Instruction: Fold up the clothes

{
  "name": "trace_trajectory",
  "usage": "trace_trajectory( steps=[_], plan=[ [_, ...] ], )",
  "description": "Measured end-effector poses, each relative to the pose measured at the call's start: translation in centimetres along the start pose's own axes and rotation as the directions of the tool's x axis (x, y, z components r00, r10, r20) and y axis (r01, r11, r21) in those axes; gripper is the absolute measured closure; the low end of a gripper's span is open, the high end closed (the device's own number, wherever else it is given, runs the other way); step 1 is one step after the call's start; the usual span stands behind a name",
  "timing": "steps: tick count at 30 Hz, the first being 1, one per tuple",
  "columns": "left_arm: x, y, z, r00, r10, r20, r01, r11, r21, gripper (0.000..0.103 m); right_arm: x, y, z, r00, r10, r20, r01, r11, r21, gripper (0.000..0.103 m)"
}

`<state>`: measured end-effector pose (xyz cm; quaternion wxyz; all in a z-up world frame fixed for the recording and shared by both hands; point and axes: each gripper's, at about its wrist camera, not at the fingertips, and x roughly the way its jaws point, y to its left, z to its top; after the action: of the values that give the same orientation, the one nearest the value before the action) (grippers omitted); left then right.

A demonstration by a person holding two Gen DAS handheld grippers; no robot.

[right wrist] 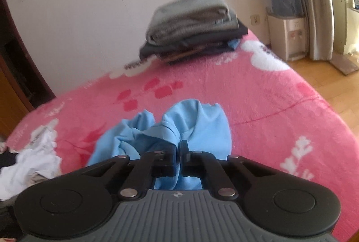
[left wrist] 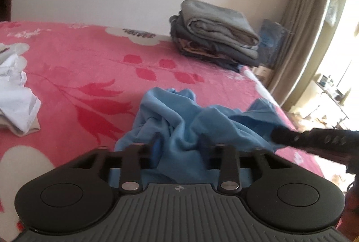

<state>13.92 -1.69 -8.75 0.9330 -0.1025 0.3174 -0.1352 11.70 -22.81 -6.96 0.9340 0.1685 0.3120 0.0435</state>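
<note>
A crumpled light blue garment [left wrist: 179,121] lies on the pink flowered bedspread [left wrist: 89,76]. My left gripper [left wrist: 180,145] is open, and a bunch of the blue cloth sits between its two spread fingers. In the right wrist view the same blue garment [right wrist: 202,125] rises in a bunch to my right gripper [right wrist: 180,152], which is shut on a fold of it. The right gripper [left wrist: 278,137] also shows in the left wrist view as a dark blurred bar coming in from the right, against the garment's right edge.
A stack of folded grey and dark clothes [left wrist: 215,38] [right wrist: 193,24] stands at the bed's far edge by the wall. A crumpled white garment [left wrist: 15,105] [right wrist: 33,165] lies at the left. Beyond the bed's right edge are wooden floor [right wrist: 325,85], a water dispenser [right wrist: 287,35] and curtains [left wrist: 298,29].
</note>
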Motion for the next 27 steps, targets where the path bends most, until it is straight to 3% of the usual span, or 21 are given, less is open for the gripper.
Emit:
trace_trajectory(
  steps=[2,5,12,18,20,25,27],
  plan=[
    [-1.8,0.0,-0.4,1.000,-0.015,0.018,0.015,1.000,0.006,0.095,-2.3,0.3,-0.2,0.999,0.019,0.027,-0.019,1.000,-0.002,0.100],
    [-5.3,0.1,-1.4,0.999,-0.036,0.041,0.035,0.999,0.029,0.099,-5.9,0.8,-0.7,0.997,0.052,0.065,-0.051,0.999,-0.008,0.100],
    [-11.5,0.5,-4.3,0.995,-0.102,0.005,0.102,0.994,0.032,0.098,-12.9,2.5,-4.0,0.988,0.140,0.066,-0.135,0.989,-0.066,0.101],
    [-13.8,1.6,-5.1,0.989,-0.147,-0.017,0.147,0.989,-0.027,0.060,-18.3,4.2,-7.2,0.976,0.214,0.044,-0.206,0.969,-0.132,0.101],
    [-14.4,1.6,-5.0,0.989,-0.150,-0.011,0.150,0.988,-0.024,0.038,-20.1,4.7,-8.0,0.968,0.247,0.040,-0.238,0.959,-0.155,0.101],
    [-14.0,0.7,-4.4,0.988,-0.153,-0.025,0.152,0.988,-0.032,0.013,-23.8,5.1,-9.4,0.938,0.347,-0.020,-0.345,0.925,-0.159,0.101],
    [-13.4,0.1,-4.7,0.988,-0.141,-0.054,0.141,0.990,0.000,0.007,-25.0,5.1,-10.3,0.923,0.379,-0.064,-0.384,0.911,-0.150,0.101]
  ],
)
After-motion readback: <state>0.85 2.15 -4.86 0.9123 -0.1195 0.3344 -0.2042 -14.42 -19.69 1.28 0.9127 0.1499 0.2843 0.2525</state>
